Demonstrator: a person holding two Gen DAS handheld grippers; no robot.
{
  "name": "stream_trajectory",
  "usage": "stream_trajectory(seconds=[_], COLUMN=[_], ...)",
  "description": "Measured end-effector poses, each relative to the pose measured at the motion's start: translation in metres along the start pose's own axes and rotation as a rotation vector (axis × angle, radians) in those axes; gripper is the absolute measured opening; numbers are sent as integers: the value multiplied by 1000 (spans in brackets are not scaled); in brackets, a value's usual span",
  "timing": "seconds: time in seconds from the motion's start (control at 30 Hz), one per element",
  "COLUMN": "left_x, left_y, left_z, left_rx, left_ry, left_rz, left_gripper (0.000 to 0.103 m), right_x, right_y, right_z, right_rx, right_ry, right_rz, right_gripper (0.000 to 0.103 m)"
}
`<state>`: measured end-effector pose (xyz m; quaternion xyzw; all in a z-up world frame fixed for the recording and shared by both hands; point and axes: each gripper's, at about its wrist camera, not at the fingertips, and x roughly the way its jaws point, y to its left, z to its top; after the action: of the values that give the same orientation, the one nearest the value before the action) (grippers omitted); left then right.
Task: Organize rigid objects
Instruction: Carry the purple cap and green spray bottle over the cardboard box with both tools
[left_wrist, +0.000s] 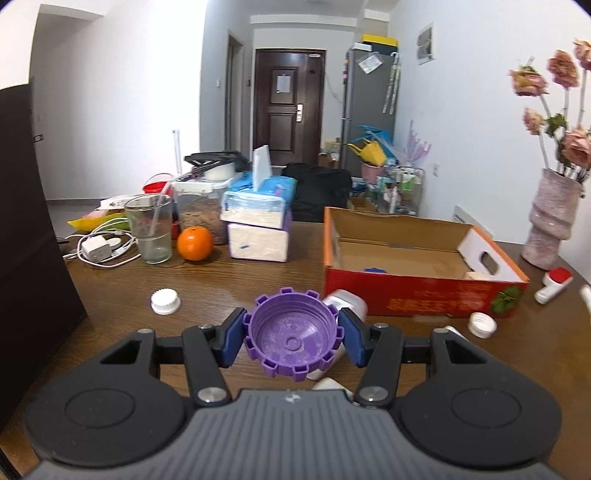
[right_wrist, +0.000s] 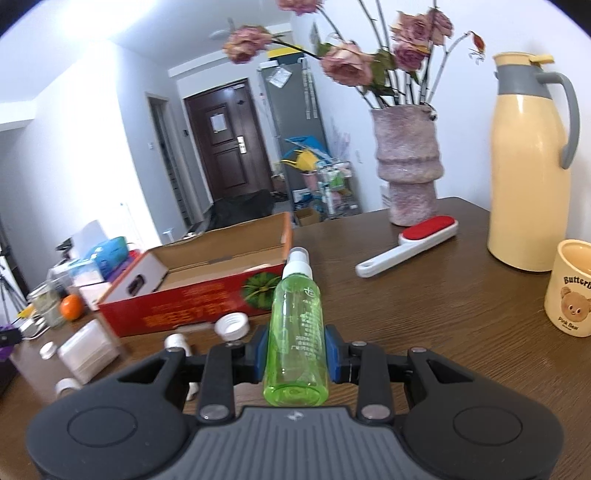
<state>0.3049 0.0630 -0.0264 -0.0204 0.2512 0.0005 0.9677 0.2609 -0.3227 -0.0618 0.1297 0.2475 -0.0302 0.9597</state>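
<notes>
My left gripper (left_wrist: 291, 341) is shut on a large purple ribbed cap (left_wrist: 291, 332), held open side up above the wooden table. My right gripper (right_wrist: 295, 352) is shut on a green spray bottle (right_wrist: 297, 332) with a white nozzle, its nozzle pointing away from me. An open red and orange cardboard box (left_wrist: 417, 295) stands ahead and to the right of the left gripper; it also shows in the right wrist view (right_wrist: 192, 295), ahead and to the left. White caps (left_wrist: 165, 301) (left_wrist: 482, 324) (right_wrist: 232, 325) and small white bottles (left_wrist: 347, 301) (right_wrist: 86, 350) lie loose near the box.
A glass (left_wrist: 149, 230), an orange (left_wrist: 194, 243), tissue packs (left_wrist: 258, 229) and a charger lie at the far left. A pink vase (right_wrist: 408, 162), a red lint brush (right_wrist: 410, 245), a yellow thermos (right_wrist: 528, 166) and a bear mug (right_wrist: 570, 291) stand at the right.
</notes>
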Motion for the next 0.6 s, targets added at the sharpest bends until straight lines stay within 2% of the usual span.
stream_trajectory(seconds=[0.33, 0.6], left_x=[-30, -38], left_y=[-29, -58], left_z=[-18, -21], left_rx=[40, 71], left_ry=[-12, -9], left_rz=[-63, -134], left_gripper=[55, 55], right_x=[-32, -42], right_y=[35, 57], right_z=[-8, -9], right_rx=[-42, -61], right_ry=[6, 3], right_rz=[114, 169], right_gripper=[30, 30])
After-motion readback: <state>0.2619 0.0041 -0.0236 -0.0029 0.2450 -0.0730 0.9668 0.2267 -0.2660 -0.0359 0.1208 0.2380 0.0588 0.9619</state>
